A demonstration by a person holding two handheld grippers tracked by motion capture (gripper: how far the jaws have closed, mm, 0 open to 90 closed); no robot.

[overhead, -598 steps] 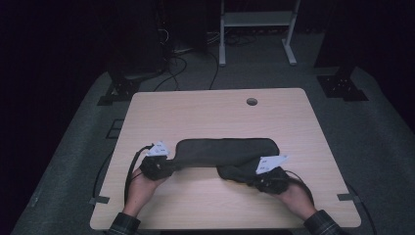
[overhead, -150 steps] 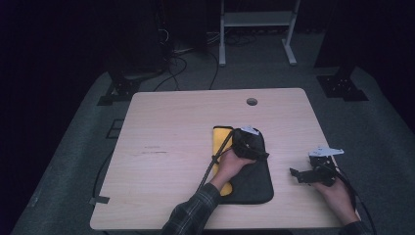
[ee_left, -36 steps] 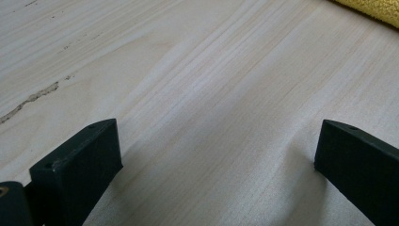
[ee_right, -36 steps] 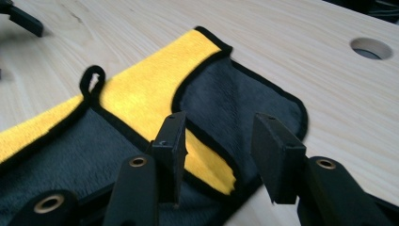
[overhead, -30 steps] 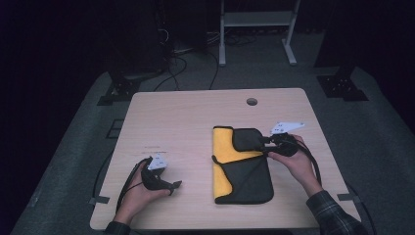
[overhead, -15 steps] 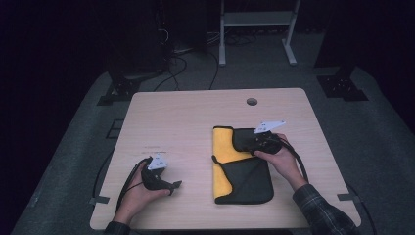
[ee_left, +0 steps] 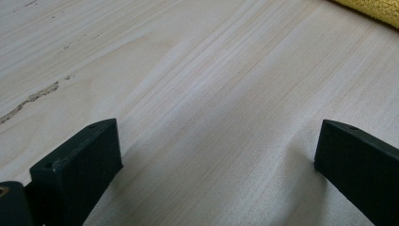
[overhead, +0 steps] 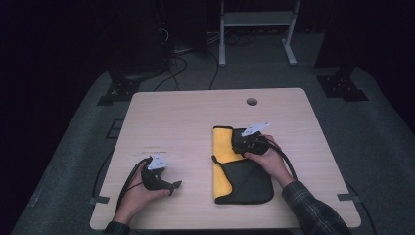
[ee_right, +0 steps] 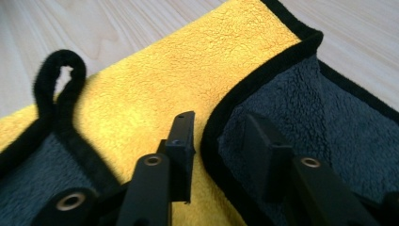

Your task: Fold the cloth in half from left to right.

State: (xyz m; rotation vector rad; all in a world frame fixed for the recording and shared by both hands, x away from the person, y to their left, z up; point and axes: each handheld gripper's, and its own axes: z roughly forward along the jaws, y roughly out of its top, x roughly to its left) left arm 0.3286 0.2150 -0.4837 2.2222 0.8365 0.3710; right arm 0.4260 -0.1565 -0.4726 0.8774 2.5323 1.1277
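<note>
A folded towel (overhead: 242, 178), dark grey with a yellow underside, lies on the right half of the table. My right gripper (overhead: 237, 143) rests on its far end. In the right gripper view the right gripper (ee_right: 221, 134) straddles the black hem of the grey flap (ee_right: 301, 108), which lies over the yellow layer (ee_right: 155, 84). Its jaws have just been closing with that hem between them, and a gap still shows. A black hanging loop (ee_right: 56, 80) lies to the left. My left gripper (overhead: 175, 186) rests on the bare wood at the near left, and the left gripper (ee_left: 216, 155) is open with nothing in it.
The light wooden table (overhead: 195, 117) has a round cable hole (overhead: 252, 101) near its far edge. A corner of the yellow towel (ee_left: 376, 9) shows at the top right of the left gripper view. Dark floor, cables and a white stand's legs (overhead: 254, 34) lie beyond the table.
My right hand has moved left and down onto the towel's far end. The left hand has stayed where it was.
</note>
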